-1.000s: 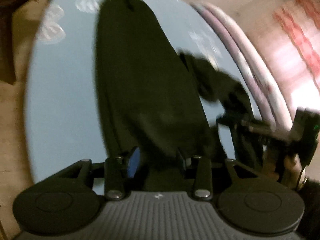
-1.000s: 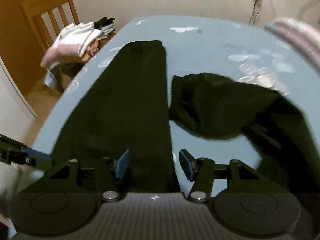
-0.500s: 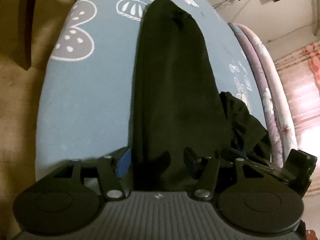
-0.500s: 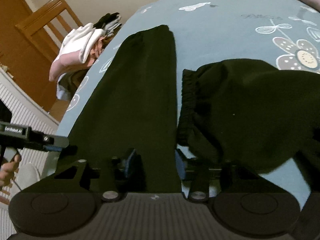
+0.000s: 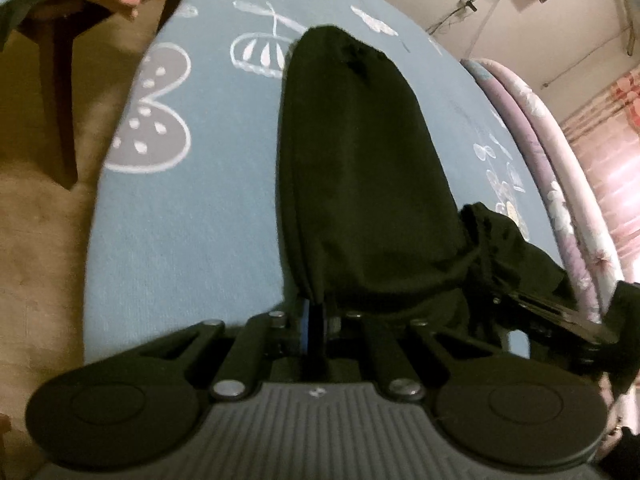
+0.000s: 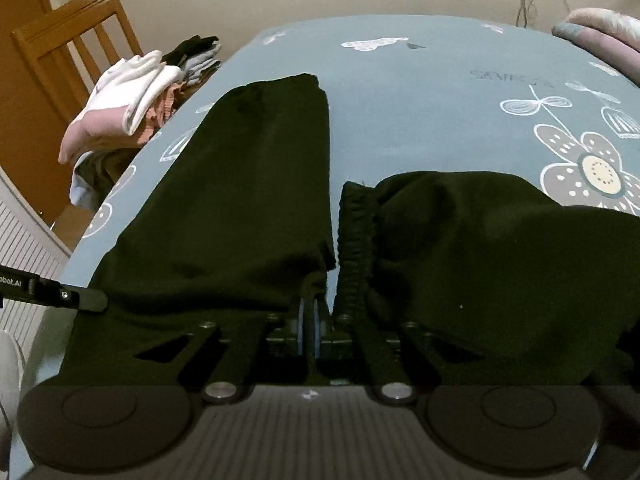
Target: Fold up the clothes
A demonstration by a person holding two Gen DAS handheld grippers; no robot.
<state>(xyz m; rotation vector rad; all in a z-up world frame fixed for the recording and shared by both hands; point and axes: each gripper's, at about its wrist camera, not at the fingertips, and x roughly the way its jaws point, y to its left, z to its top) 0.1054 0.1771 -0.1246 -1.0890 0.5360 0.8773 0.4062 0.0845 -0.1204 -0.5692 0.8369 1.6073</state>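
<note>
On the blue flower-printed bed cover (image 6: 420,112), the black trousers (image 5: 356,184) lie with one leg stretched flat away from the cameras and the other leg (image 6: 500,264) bunched in a heap to its right, its ribbed cuff (image 6: 354,236) just beside the flat leg's inner edge. A second ago both tools were swinging in over the cloth with their jaws wide apart; they have since come down to the near end of the flat leg and closed. The left hand-held gripper (image 5: 316,320) is now clenched on the leg's near left corner, black fabric pinched between its blue pads. The right hand-held gripper (image 6: 309,330) is at the near right corner; its jaws are closing through the last bit of travel, the pads almost together, and cloth from the hem seems to run down between them, though the dark fabric makes that hard to confirm. With both near corners taken, the grasp looks done, and the likely next step is to lift this end and carry it toward the far hem to fold the leg. A pile of folded clothes (image 6: 132,100) waits on the wooden chair (image 6: 64,36) off the bed's left side.
</note>
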